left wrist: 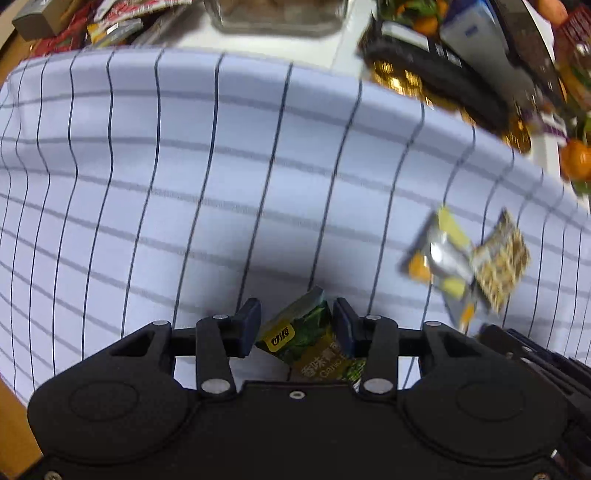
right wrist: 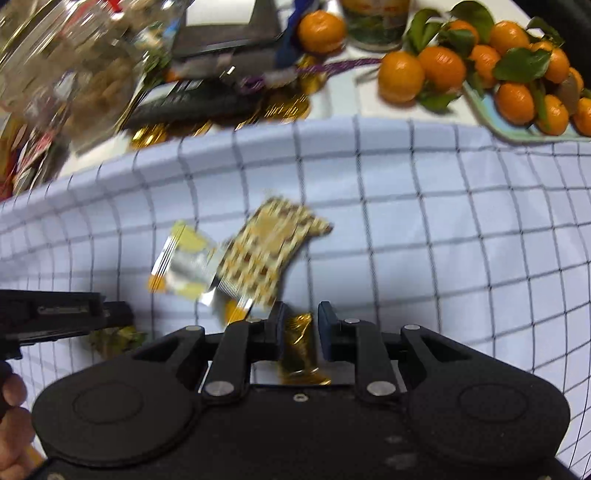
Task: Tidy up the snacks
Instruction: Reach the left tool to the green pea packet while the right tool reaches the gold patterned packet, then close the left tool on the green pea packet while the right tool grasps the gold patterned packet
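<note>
My left gripper (left wrist: 297,325) points down over a blue checked cloth (left wrist: 184,184), shut on a green snack packet (left wrist: 306,332) with a yellow logo. My right gripper (right wrist: 300,323) is shut on a small gold-wrapped snack (right wrist: 300,339) just above the same cloth (right wrist: 443,221). A silver-and-yellow packet (right wrist: 184,266) and a brown-patterned packet (right wrist: 269,247) lie overlapping on the cloth ahead of the right gripper. In the left wrist view the silver packet (left wrist: 439,254) and the patterned packet (left wrist: 502,258) lie to the right. In the right wrist view the left gripper's body shows at the left edge, over the green packet (right wrist: 114,338).
Beyond the cloth lie tangerines with leaves (right wrist: 480,62) on a tray, a glass jar (right wrist: 74,74), black boxes (left wrist: 443,62), gold coins (left wrist: 399,81) and a heap of snack bags (left wrist: 110,22) at the far left. A person's hand (right wrist: 11,406) holds the left tool.
</note>
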Demonstrator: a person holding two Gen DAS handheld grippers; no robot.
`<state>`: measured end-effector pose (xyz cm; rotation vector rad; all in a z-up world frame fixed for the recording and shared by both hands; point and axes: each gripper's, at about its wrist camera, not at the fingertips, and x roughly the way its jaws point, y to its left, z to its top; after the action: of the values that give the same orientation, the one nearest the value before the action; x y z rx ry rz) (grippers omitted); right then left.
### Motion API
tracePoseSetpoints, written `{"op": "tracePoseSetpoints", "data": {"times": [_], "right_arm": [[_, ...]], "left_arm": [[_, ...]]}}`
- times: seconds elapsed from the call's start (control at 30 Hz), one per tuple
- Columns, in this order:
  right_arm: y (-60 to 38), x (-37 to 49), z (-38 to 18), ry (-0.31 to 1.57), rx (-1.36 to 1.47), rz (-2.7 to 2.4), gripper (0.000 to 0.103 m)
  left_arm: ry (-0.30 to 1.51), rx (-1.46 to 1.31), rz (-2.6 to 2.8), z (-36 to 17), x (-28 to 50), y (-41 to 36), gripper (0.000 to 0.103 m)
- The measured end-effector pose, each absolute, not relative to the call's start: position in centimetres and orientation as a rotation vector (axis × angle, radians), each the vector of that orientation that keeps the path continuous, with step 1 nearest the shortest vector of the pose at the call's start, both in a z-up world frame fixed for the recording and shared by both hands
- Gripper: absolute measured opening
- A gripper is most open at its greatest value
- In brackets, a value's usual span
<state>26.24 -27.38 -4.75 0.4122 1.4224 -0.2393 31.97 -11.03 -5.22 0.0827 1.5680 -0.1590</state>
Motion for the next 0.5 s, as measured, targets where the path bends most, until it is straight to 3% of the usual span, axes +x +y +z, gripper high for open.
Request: {"op": "tracePoseSetpoints", "data": {"times": [0.17, 0.4, 0.5], "right_arm": [[-26.0, 24.5, -4.4, 1.519, 0.500, -0.133, 0.018], [-27.9, 26.1, 0.4, 1.279, 0.560, -0.290, 0.021], [-28.0, 28.8, 0.5, 1.253, 0.561, -0.320, 0.021]], "left_arm": [[1.599, 0.078, -0.174, -4.1, 30.3, -9.8, 0.049], [1.446, 0.120, -0.093, 0.5, 29.3, -7.0, 0.049], [1.483, 0.135, -0.089, 0.5, 29.9, -6.6, 0.048]]}}
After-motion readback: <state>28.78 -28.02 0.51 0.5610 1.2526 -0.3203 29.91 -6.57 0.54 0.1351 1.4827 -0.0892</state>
